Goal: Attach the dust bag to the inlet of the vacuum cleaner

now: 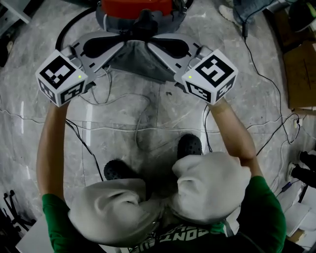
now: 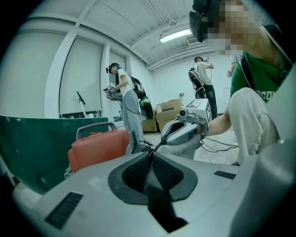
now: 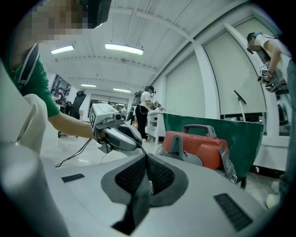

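Note:
In the head view a grey dust bag [image 1: 139, 63] hangs stretched between my two grippers, just in front of the red vacuum cleaner [image 1: 136, 7]. My left gripper [image 1: 126, 44] is shut on the bag's left top edge, and my right gripper [image 1: 148, 44] is shut on its right top edge. In the left gripper view a dark strip of fabric [image 2: 158, 200] is pinched in the left gripper [image 2: 150, 155], with the vacuum cleaner [image 2: 99, 148] beyond it. The right gripper [image 3: 146, 160] clamps grey cloth [image 3: 138, 199], and the vacuum cleaner [image 3: 199, 144] stands behind. The inlet is hidden.
A black hose [image 1: 69, 25] curves off the vacuum's left side. Thin cables [image 1: 123, 101] lie across the marble floor near the person's black shoes [image 1: 190, 144]. Cardboard boxes [image 1: 301, 69] sit at the right. A green barrier [image 2: 32, 143] stands behind the vacuum; other people work farther off.

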Demonstrator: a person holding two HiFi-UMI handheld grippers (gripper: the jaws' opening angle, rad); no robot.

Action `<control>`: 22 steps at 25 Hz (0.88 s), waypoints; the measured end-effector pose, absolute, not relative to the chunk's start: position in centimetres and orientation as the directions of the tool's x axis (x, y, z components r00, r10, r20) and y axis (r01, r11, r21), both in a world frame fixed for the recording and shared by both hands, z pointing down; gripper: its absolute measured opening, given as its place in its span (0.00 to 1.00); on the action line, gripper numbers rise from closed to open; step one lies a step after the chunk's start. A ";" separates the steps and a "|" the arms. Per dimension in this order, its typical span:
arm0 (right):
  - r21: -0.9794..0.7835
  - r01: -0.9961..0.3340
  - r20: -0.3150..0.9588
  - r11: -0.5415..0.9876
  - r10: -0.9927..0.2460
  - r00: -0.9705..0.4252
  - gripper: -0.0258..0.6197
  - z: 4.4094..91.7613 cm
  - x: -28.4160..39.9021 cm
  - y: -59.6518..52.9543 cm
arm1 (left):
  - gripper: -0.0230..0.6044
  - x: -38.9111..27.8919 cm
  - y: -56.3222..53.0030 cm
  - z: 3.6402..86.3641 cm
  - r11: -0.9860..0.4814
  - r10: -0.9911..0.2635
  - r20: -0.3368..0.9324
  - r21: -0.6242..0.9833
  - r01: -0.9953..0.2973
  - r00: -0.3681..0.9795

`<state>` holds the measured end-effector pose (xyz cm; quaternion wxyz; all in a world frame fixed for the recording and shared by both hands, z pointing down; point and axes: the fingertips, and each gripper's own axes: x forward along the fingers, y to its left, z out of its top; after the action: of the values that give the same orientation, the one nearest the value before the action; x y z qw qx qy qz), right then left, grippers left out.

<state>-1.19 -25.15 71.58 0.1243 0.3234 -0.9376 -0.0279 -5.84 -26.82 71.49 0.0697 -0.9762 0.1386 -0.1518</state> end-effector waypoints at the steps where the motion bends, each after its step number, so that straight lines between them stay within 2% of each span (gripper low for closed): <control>1: 0.132 -0.598 0.215 0.790 -0.612 -0.761 0.07 71.6 -1.2 -25.2 | 0.08 -5.8 -26.9 71.5 -0.952 -0.291 0.277 -0.177 -0.249 0.916; 17: 0.077 -0.605 0.184 0.792 -0.608 -0.772 0.07 71.4 -0.4 -26.0 | 0.10 -4.9 -28.1 71.1 -0.955 -0.269 0.262 -0.200 -0.220 0.927; 22: 0.037 -0.617 0.160 0.786 -0.614 -0.773 0.07 71.4 -0.1 -26.6 | 0.10 -4.6 -28.9 71.0 -0.956 -0.259 0.291 -0.213 -0.202 0.921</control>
<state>-0.11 -26.56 71.44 0.0820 0.3267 -0.9415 0.0087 -4.56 -28.86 71.01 0.0897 -0.9759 0.1182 -0.1602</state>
